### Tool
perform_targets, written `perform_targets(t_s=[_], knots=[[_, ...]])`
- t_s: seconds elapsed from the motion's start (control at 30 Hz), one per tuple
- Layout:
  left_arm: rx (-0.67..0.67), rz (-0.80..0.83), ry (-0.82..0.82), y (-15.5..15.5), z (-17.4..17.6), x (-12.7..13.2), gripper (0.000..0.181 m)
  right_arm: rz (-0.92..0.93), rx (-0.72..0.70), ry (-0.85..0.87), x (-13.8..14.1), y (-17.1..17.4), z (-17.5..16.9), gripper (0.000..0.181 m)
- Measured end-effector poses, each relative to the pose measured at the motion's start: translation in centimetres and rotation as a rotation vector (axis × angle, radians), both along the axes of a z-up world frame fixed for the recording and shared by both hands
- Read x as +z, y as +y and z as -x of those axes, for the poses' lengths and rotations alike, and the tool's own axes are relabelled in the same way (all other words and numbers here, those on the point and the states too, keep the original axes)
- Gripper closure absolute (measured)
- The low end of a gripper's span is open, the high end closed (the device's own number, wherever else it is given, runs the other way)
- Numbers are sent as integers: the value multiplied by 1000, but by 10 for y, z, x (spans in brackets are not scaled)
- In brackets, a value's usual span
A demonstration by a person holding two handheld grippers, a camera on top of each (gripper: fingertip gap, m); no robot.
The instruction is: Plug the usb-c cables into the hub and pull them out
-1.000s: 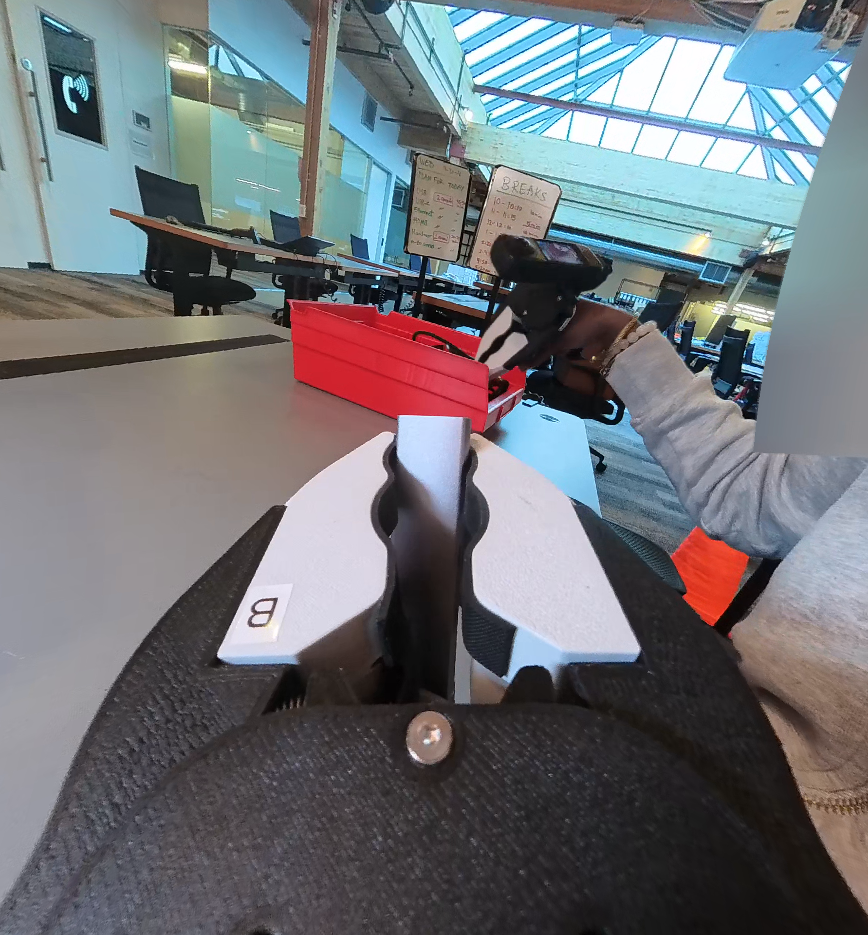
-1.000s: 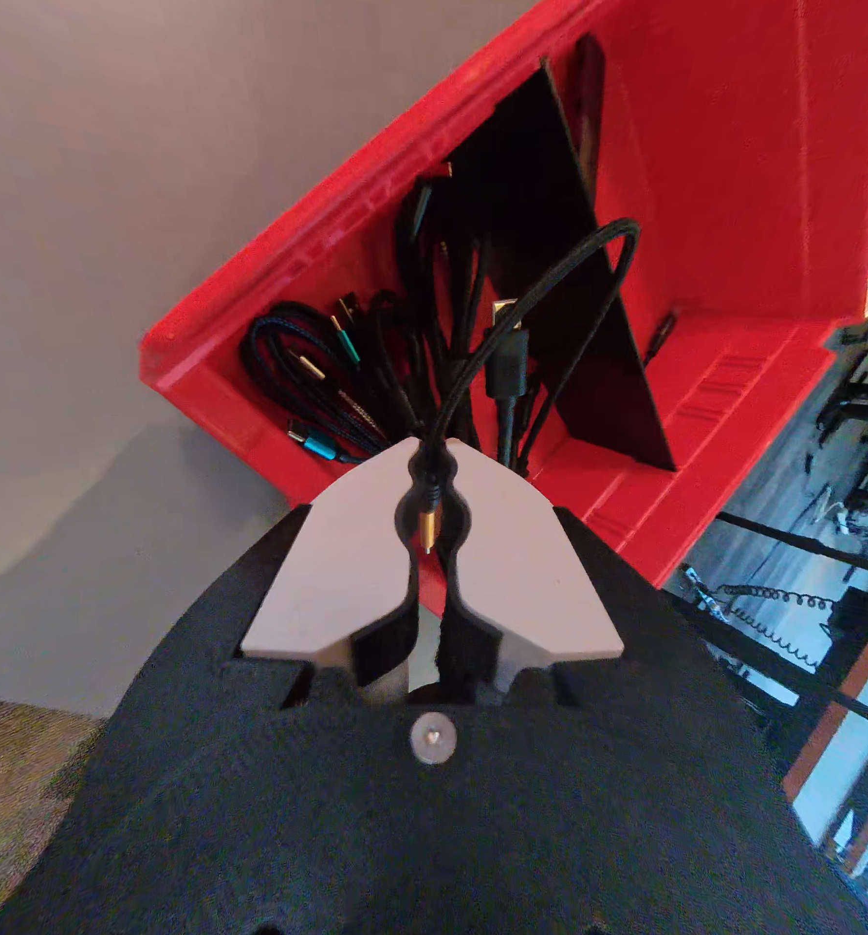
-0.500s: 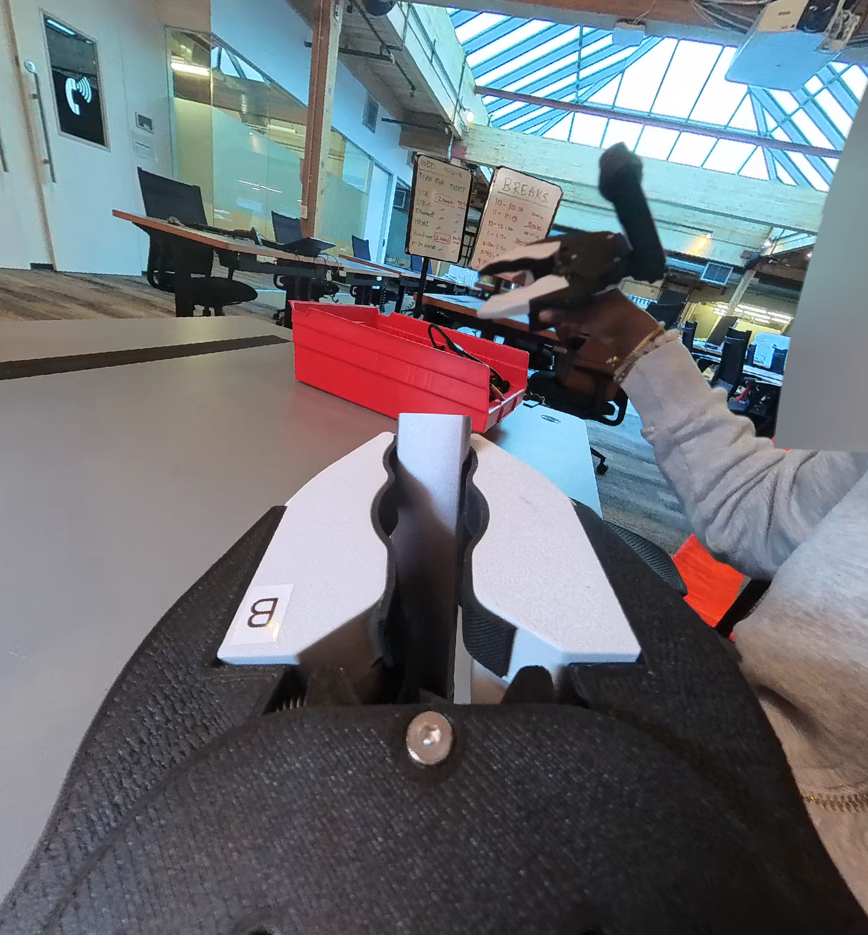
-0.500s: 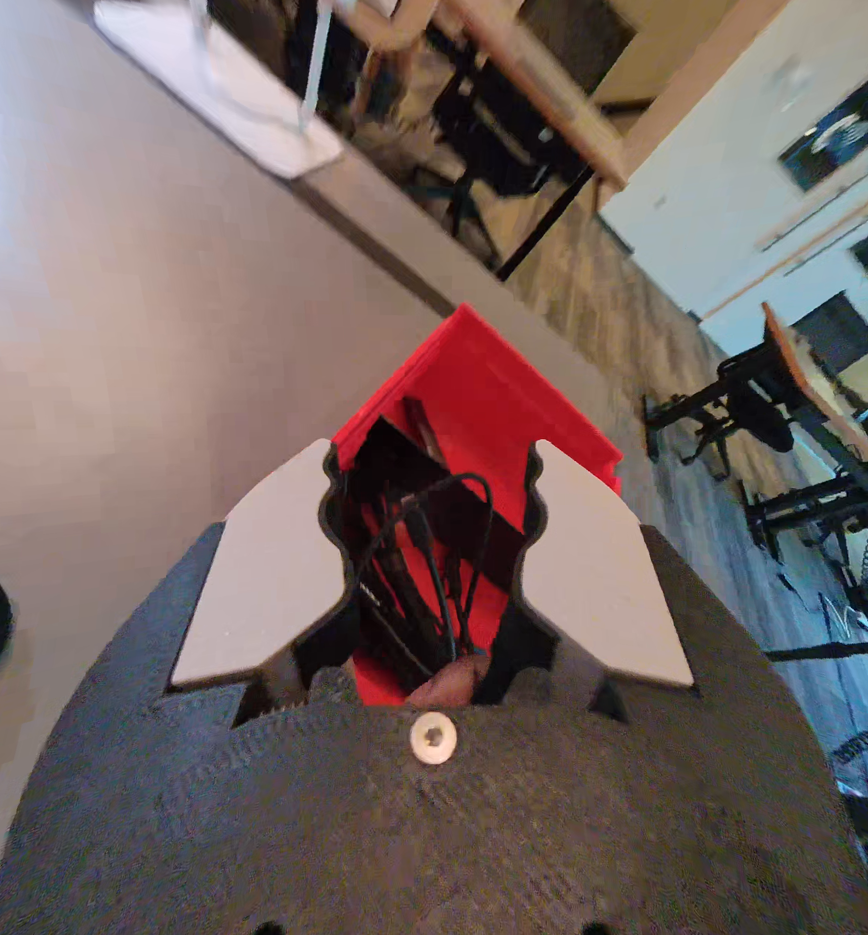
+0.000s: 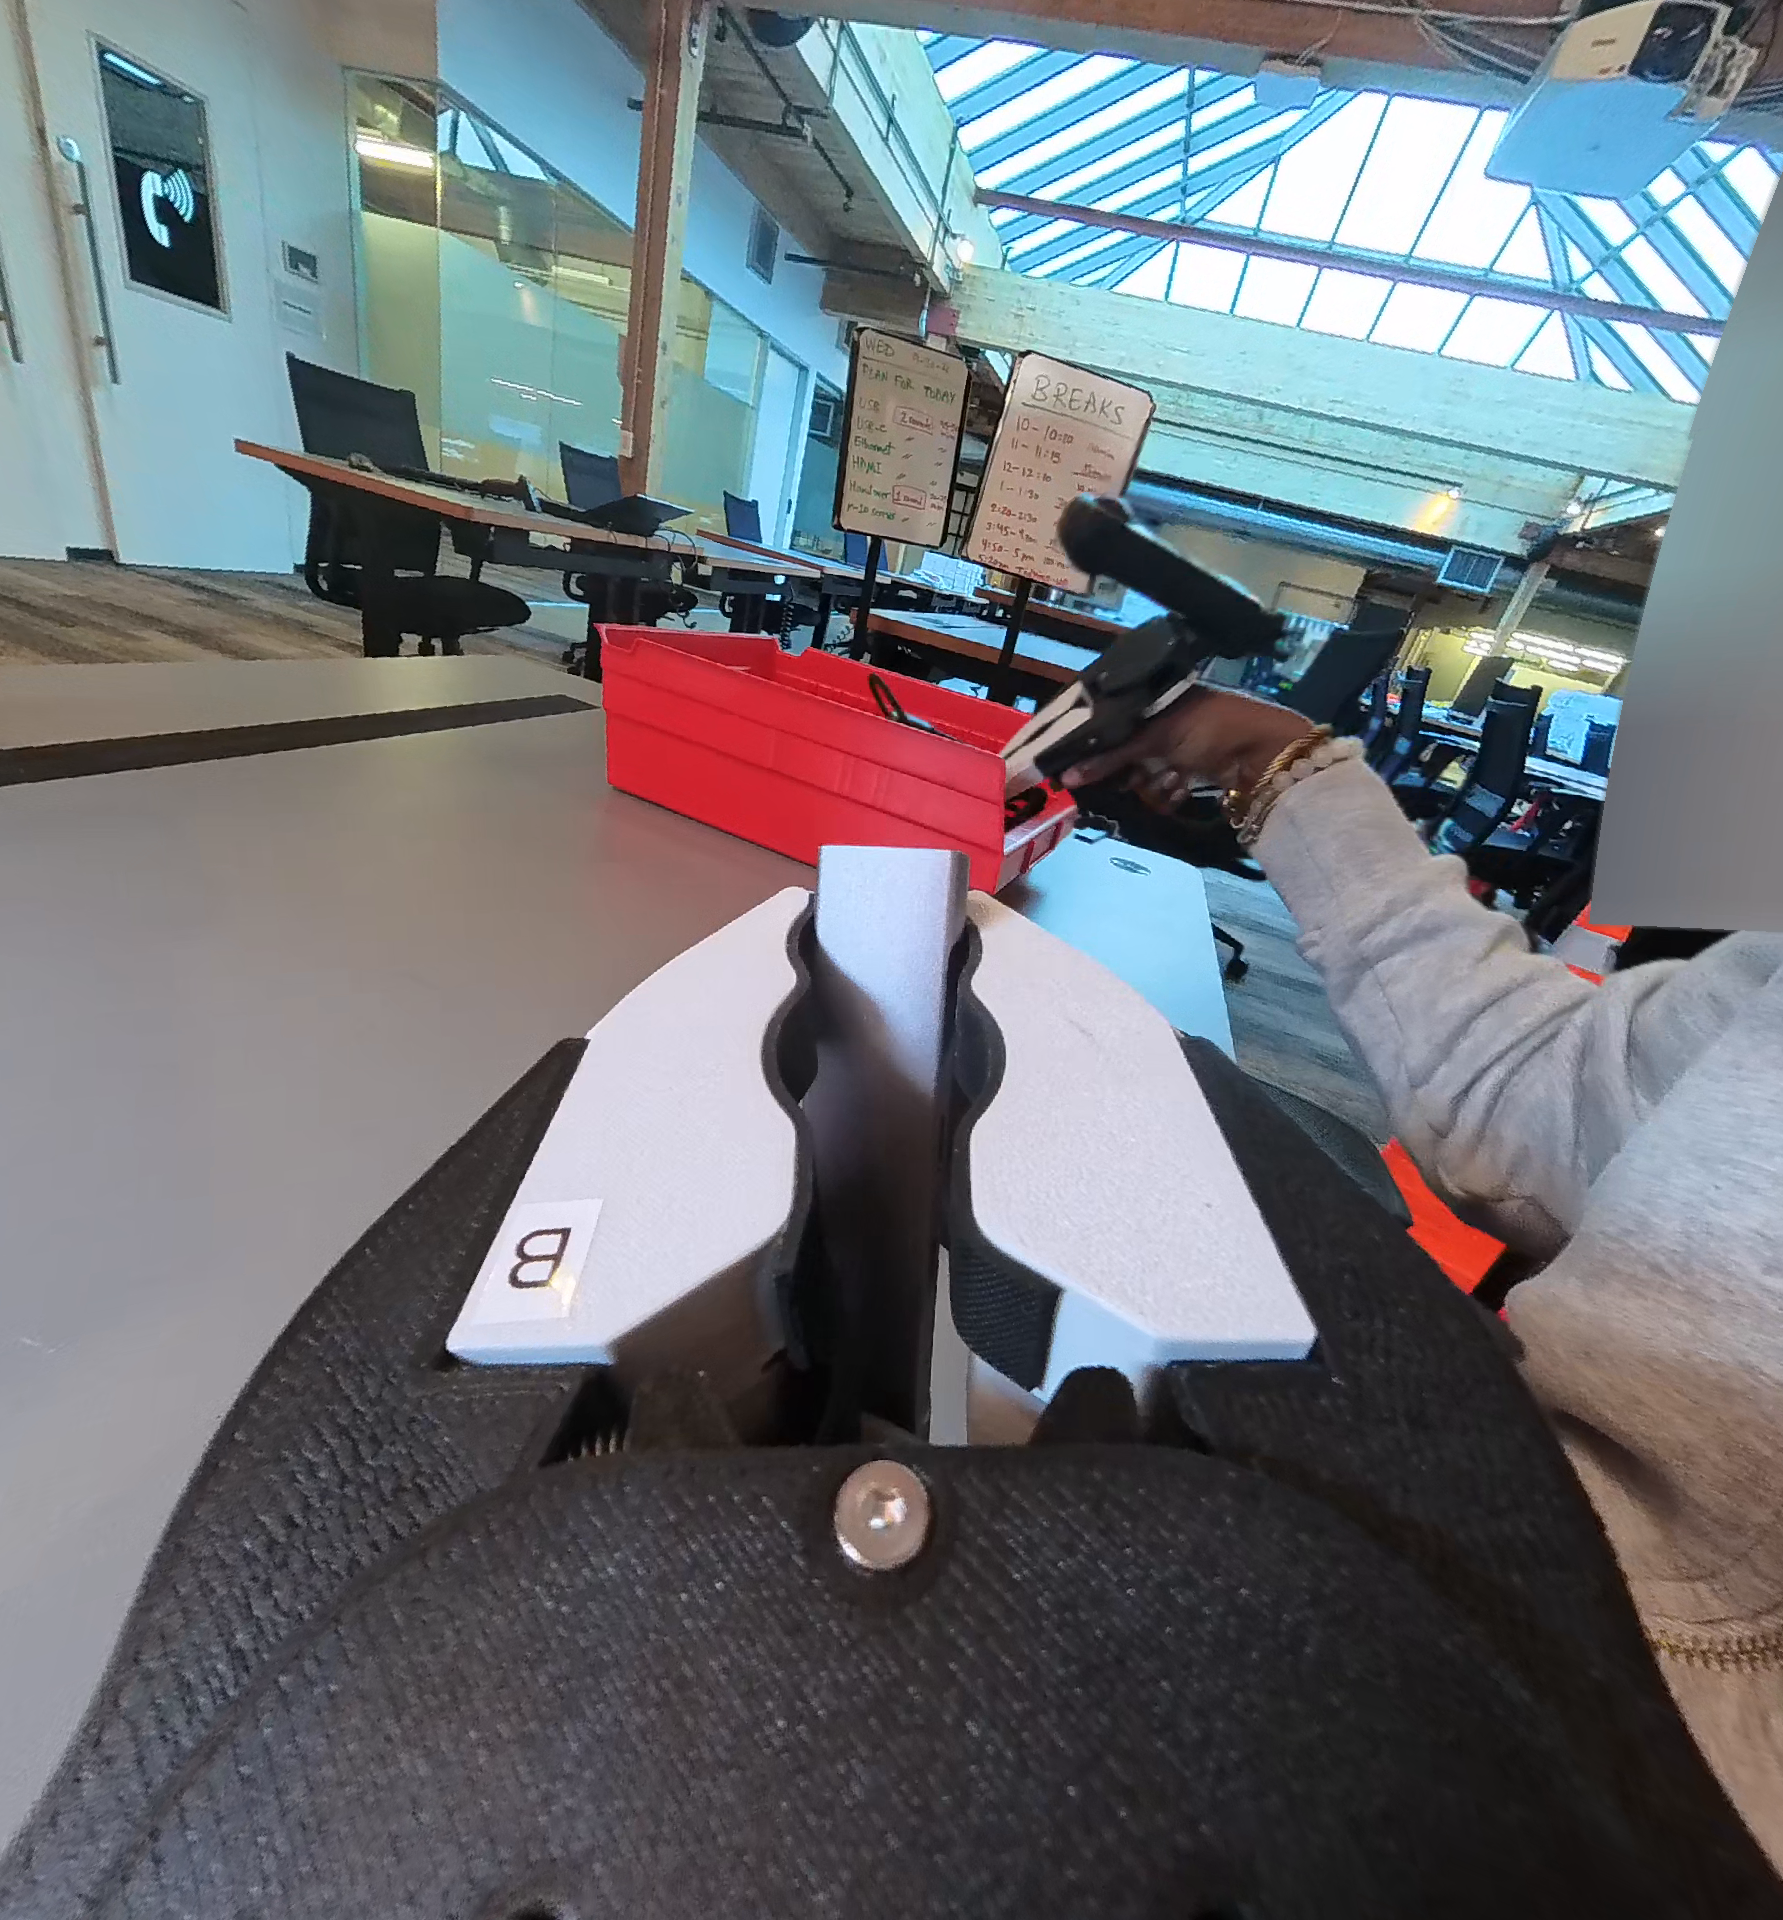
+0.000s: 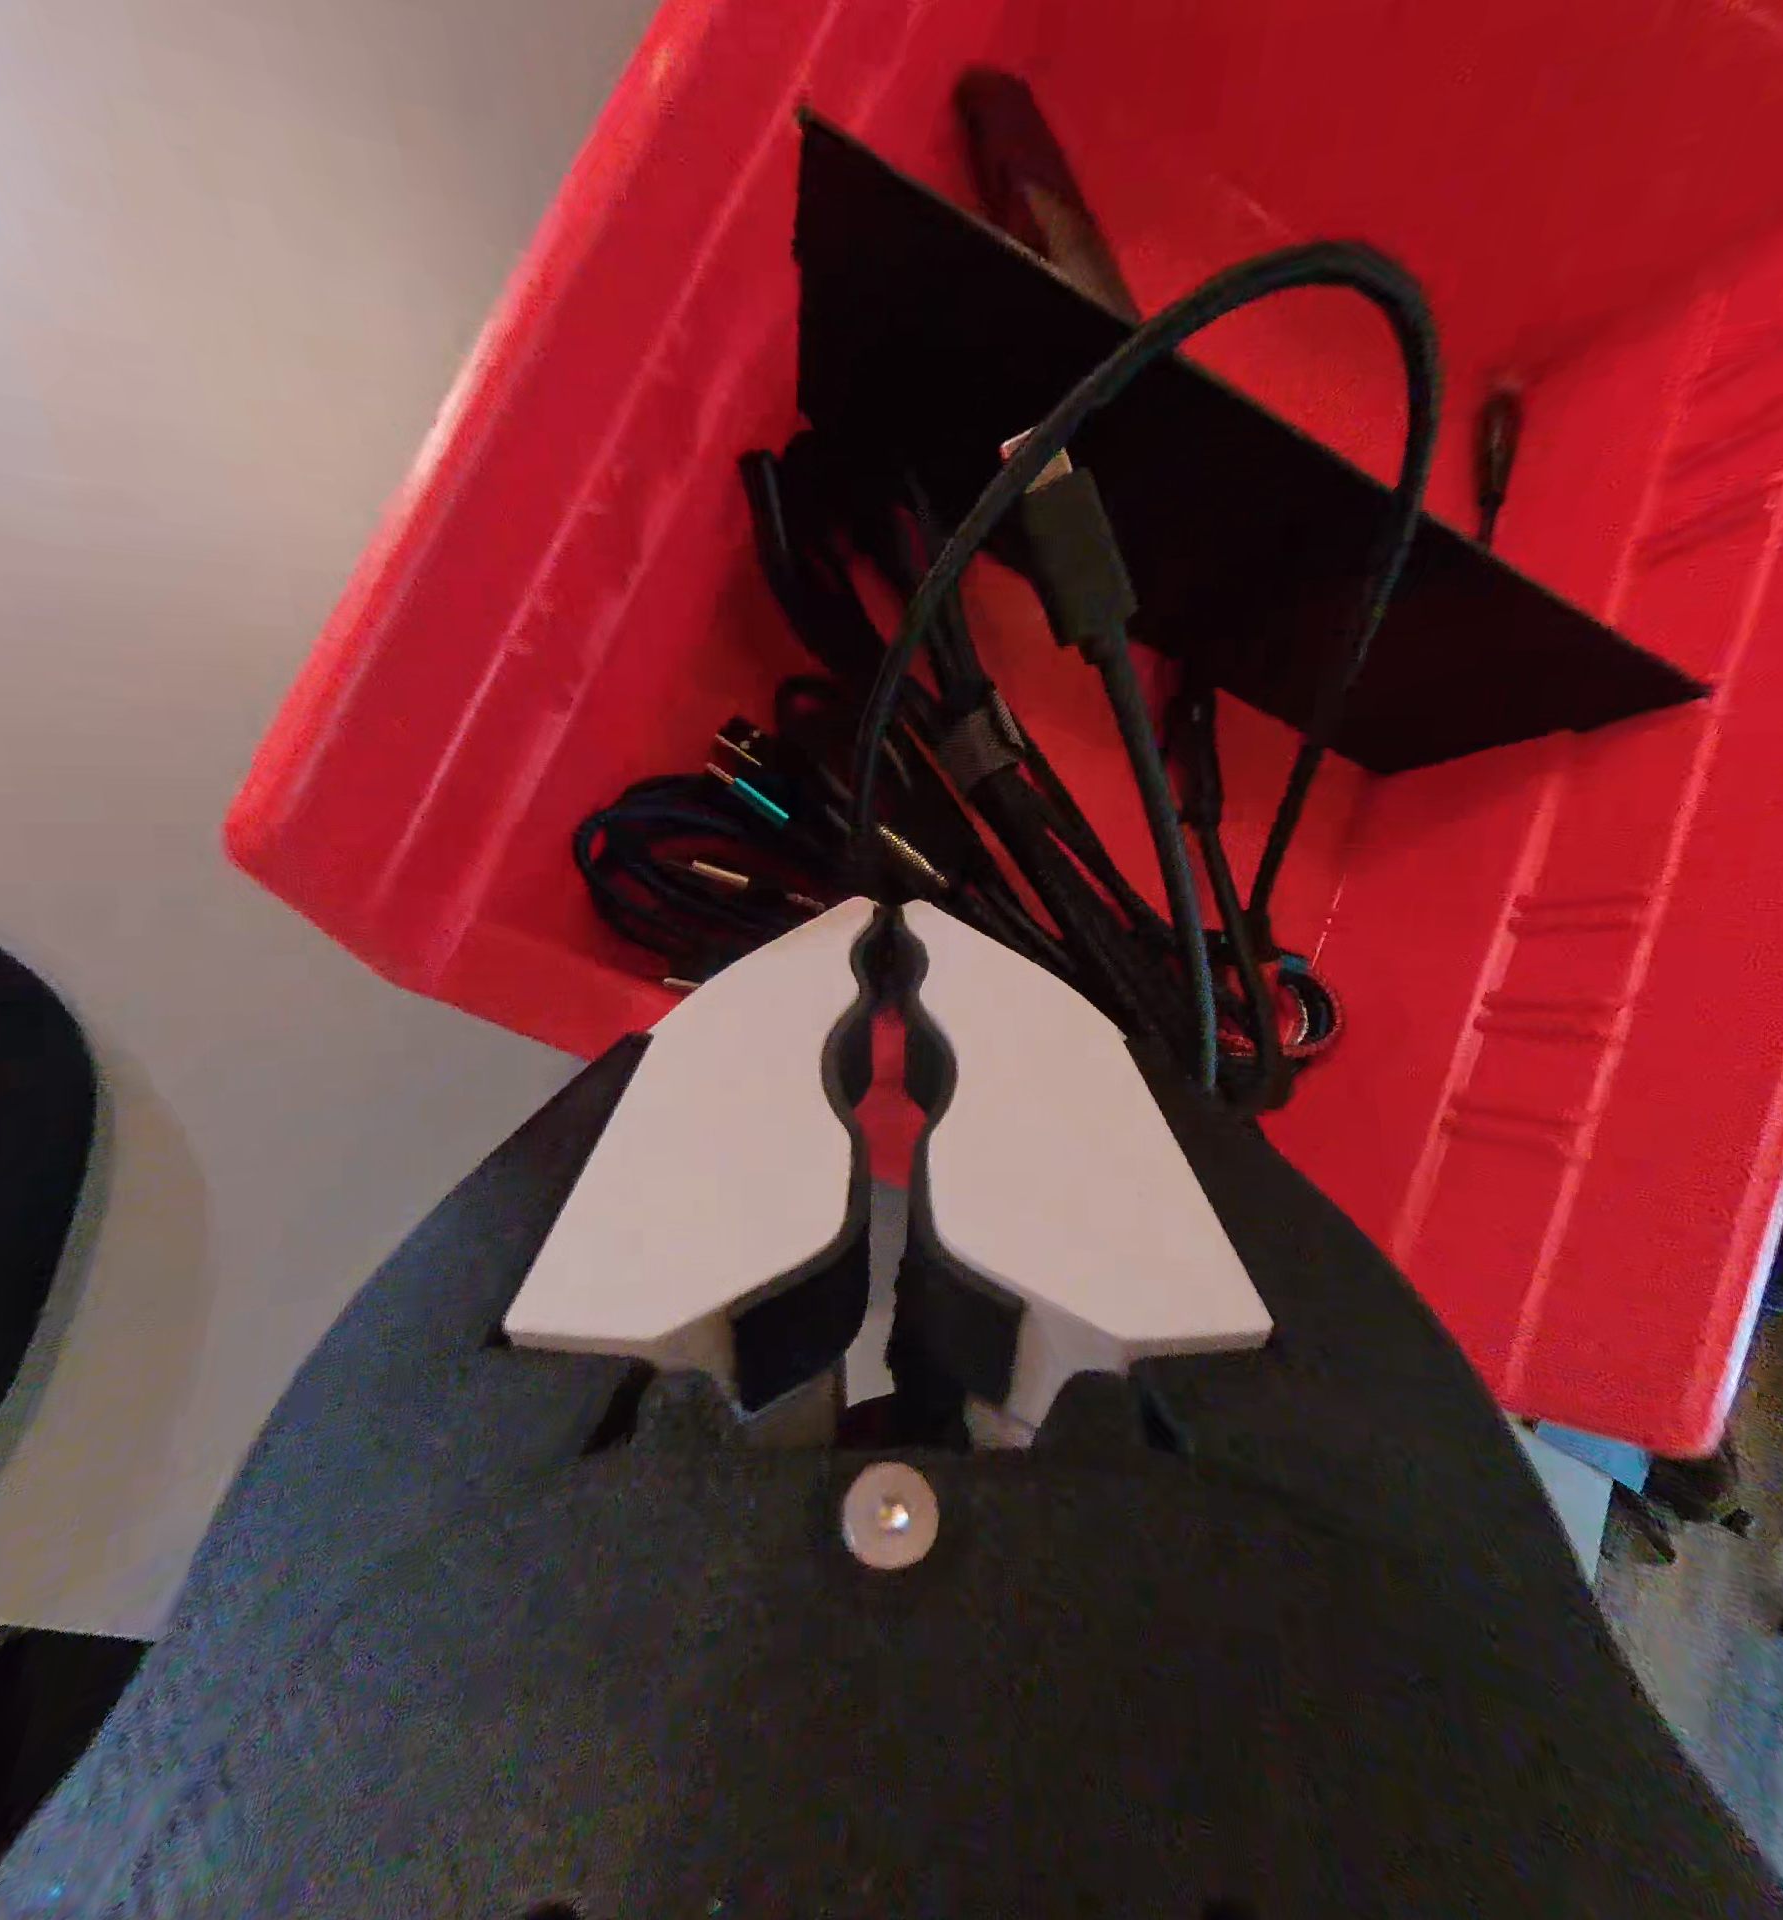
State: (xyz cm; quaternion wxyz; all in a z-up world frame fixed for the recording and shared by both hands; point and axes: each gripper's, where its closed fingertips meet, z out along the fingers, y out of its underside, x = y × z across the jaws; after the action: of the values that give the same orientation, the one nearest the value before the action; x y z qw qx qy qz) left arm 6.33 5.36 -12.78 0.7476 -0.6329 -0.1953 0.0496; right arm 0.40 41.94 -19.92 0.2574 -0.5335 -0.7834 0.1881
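1. My right gripper (image 6: 889, 914), over the red plastic bin (image 6: 471, 623), pinches a limp black braided usb-c cable (image 6: 1126, 353) at its tips; grip belongs nearer the rigid plug.
2. My left gripper (image 5: 885, 997), short of that bin, clamps the stiff grey metal hub (image 5: 892, 935).

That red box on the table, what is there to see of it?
The red bin looks like moulded plastic, long and open-topped, with ribbed walls. It rests on the grey table. A black divider stands across it. On one side of that lies a tangle of black braided cables; one cable loops up over the divider. The right gripper is shut at the cable's near end, above the bin.
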Motion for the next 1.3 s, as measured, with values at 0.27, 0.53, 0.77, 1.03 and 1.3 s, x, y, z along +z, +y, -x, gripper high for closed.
perform_targets(t_s=[0.27, 0.53, 0.77, 1.03, 1.3], knots=[[1, -6, -10, -1, 1, 0, 159, -52, -67, 146, 28, -5, 1, 163], [-2, 16, 23, 1, -3, 0, 159, 598, 659, 875, 174, -229, -49, 102], [-5, 18, 75, 2, -9, 2, 159, 900, 1005, 503, 119, -374, -80, 106], [-13, 23, 111, 3, -13, 3, 158, 885, 1012, 465, 89, -400, -71, 131], [-11, 24, 113, 3, -13, 3, 158, 874, 1035, 470, 87, -405, -74, 151]])
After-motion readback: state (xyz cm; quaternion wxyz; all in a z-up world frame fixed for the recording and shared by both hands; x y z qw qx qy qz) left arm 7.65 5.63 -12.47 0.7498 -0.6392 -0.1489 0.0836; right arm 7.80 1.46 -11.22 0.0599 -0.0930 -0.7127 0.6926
